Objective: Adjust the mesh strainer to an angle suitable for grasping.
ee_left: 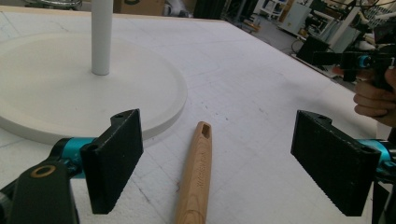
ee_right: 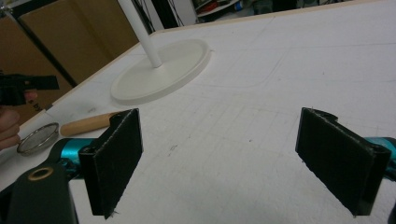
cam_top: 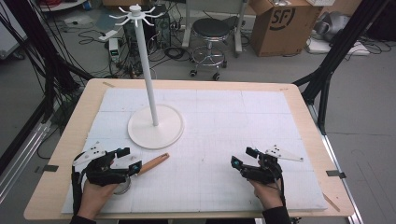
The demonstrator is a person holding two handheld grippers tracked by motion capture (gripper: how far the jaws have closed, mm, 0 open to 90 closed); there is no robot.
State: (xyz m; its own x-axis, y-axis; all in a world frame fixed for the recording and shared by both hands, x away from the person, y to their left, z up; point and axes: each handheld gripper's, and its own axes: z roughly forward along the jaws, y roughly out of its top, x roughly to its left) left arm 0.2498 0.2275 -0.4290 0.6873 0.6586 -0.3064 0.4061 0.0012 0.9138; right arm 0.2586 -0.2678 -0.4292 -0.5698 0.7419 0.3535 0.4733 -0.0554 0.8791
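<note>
A small sieve lies on the white mat: its wooden handle (cam_top: 153,163) points toward the stand, and its metal mesh bowl (cam_top: 123,188) sits under my left hand. My left gripper (cam_top: 130,160) is open just over the near end of that handle. In the left gripper view the handle (ee_left: 197,172) runs up between the two spread jaws of the left gripper (ee_left: 222,128), untouched. My right gripper (cam_top: 243,157) is open at the front right, over bare mat. The right gripper view has the handle (ee_right: 86,123) and mesh bowl (ee_right: 37,138) far left of the right gripper (ee_right: 219,126).
A tall white stand (cam_top: 145,70) with hook arms on top rises from a round base (cam_top: 140,133) at the mat's middle left. The white mat (cam_top: 224,126) covers most of the wooden table (cam_top: 74,121). A stool and a cardboard box stand on the floor behind.
</note>
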